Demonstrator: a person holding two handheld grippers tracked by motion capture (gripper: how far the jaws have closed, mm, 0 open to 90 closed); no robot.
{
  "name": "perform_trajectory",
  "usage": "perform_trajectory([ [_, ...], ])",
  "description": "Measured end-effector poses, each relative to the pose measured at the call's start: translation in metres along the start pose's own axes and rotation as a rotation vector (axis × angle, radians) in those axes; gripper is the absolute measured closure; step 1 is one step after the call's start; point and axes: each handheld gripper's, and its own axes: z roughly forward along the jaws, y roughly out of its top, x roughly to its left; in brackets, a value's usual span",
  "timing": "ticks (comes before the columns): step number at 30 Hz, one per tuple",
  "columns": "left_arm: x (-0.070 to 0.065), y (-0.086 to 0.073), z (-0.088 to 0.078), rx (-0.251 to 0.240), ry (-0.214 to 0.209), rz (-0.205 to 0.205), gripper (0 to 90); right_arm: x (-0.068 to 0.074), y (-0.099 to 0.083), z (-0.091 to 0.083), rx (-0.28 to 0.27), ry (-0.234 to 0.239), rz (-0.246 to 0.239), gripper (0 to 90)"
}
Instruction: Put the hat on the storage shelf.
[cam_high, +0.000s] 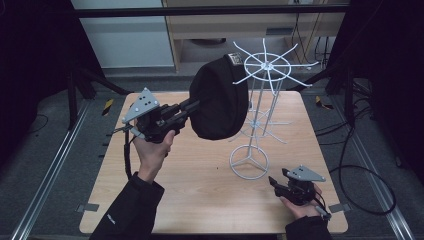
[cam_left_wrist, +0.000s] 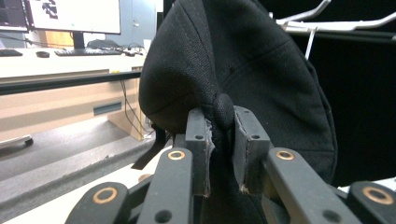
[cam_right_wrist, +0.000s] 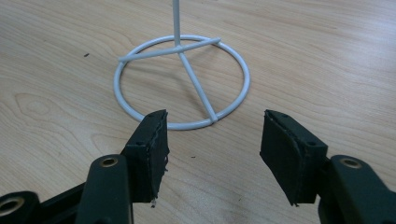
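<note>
A black cap (cam_high: 218, 100) hangs in the air above the far middle of my bench (cam_high: 200, 190), clamped at its crown button by my left hand-held gripper (cam_high: 192, 106); in the left gripper view the jaws pinch the button and the fabric (cam_left_wrist: 243, 60) below it. Just right of the cap stands a white wire rack (cam_high: 260, 107), its top spokes close beside the cap's far edge and its ring base (cam_right_wrist: 182, 81) on the wood. A small patch on the cap is too blurred to read. My right hand-held gripper (cam_high: 276, 182) rests low at the near right, jaws apart, pointed at the ring base. Bare wood lies open across the near left.
</note>
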Motion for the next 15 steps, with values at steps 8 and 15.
perform_trajectory([
  [8,-0.003,-0.008,0.009,0.042,0.019,0.009,75.0,0.0,0.0,0.0,0.0,-0.001,0.001,41.5],
  [15,-0.004,-0.012,0.012,0.064,0.029,0.016,72.9,0.0,0.0,0.0,0.002,0.0,0.003,41.4],
])
